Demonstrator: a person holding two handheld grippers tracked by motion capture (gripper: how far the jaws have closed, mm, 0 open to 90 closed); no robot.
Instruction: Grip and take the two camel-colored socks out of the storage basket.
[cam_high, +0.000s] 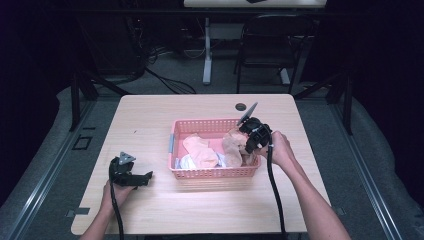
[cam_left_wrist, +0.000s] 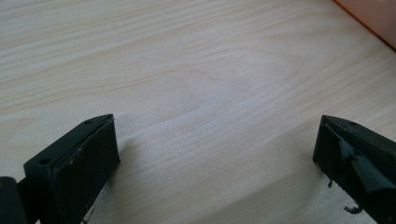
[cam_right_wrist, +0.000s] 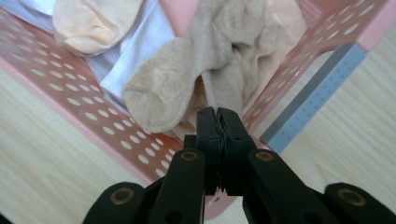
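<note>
Right gripper: jaws pressed together, pinching a fold of the beige sock at their tips. The sock hangs bunched below the pinch, its toe end curled to one side, most of it inside the pink basket, at the basket's right end in the high view. Beside it in the basket lie a paler peach sock and some white-and-lilac cloth.

Left gripper: jaws wide apart, nothing between them, only bare worktop. It rests on the worktop left of the basket, well apart from the socks.

Progress, as judged: early. One sock is gripped and seems on its way out of the basket; none lies on the worktop. Left to do: clear the beige sock over the rim, set it down, then fetch the remaining pieces, perhaps to pair them.
</note>
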